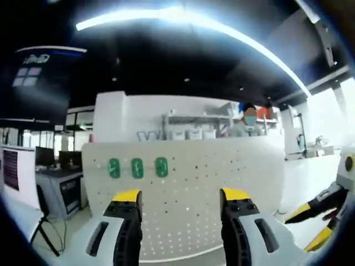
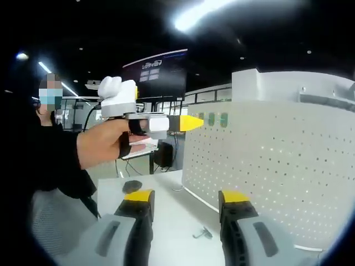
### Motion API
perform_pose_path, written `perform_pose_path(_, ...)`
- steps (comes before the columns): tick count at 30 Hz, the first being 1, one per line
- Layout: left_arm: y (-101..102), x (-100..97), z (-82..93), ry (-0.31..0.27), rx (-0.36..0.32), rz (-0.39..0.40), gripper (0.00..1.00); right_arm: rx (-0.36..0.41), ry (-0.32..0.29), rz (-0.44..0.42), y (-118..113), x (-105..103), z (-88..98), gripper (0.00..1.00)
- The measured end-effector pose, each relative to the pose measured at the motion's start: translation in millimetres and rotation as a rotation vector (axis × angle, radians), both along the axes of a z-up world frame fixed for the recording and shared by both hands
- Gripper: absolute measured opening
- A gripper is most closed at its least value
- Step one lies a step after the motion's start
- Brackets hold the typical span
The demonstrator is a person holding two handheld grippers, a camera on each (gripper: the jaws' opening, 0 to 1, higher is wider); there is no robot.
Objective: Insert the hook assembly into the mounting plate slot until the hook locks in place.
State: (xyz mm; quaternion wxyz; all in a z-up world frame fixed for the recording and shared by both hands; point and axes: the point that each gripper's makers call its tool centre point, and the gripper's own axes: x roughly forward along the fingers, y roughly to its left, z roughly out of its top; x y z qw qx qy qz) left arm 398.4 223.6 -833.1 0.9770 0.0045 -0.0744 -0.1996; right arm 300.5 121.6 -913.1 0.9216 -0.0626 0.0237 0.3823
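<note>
A white perforated mounting plate point(image 1: 222, 172) stands upright ahead of my left gripper point(image 1: 181, 195), whose yellow-tipped jaws are open with nothing between them. Three green hook pieces point(image 1: 137, 168) sit in a row in the plate's upper left holes. My right gripper point(image 1: 310, 224) comes in from the right edge. In the right gripper view the plate point(image 2: 277, 160) fills the right side, with the green pieces point(image 2: 217, 118) at its top left. My right gripper point(image 2: 187, 197) is open and empty above the table. A small metal hook point(image 2: 202, 234) lies on the table between its jaws.
A hand holds my left gripper point(image 2: 191, 123) up near the plate's left edge. A dark round object point(image 2: 132, 187) lies on the white table point(image 2: 166, 221). A person point(image 2: 50, 144) stands at left. Desks and monitors point(image 1: 55, 166) are in the background.
</note>
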Motion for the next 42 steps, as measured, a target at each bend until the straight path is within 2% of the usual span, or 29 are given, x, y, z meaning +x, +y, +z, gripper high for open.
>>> perform_pose_path(6,0.9,-24.3,-6.5,-0.003,0.002,-0.028,0.59,-0.025,0.003,0.02,8.2,-3.6,-5.6,0.44)
perform_pose_path(14,6.9,-43.3,-16.4,0.003,-0.002,-0.057,0.61,-0.043,0.004,0.019,7.7,-2.9,-9.7,0.44)
perform_pose_path(19,11.8,-54.6,-29.8,0.016,-0.014,-0.092,0.63,-0.051,0.006,0.013,6.2,-2.1,-12.3,0.44)
perform_pose_path(24,18.7,-65.8,-42.8,0.033,-0.021,-0.092,0.62,-0.06,0.023,0.018,7.6,-2.9,-19.1,0.44)
perform_pose_path(31,23.5,-64.9,-61.0,0.071,-0.035,-0.103,0.59,-0.096,0.039,0.043,15.6,-4.1,-29.9,0.43)
perform_pose_path(42,21.7,-69.0,-62.6,0.081,-0.038,-0.121,0.58,-0.105,0.051,0.03,11.1,0.1,-34.0,0.42)
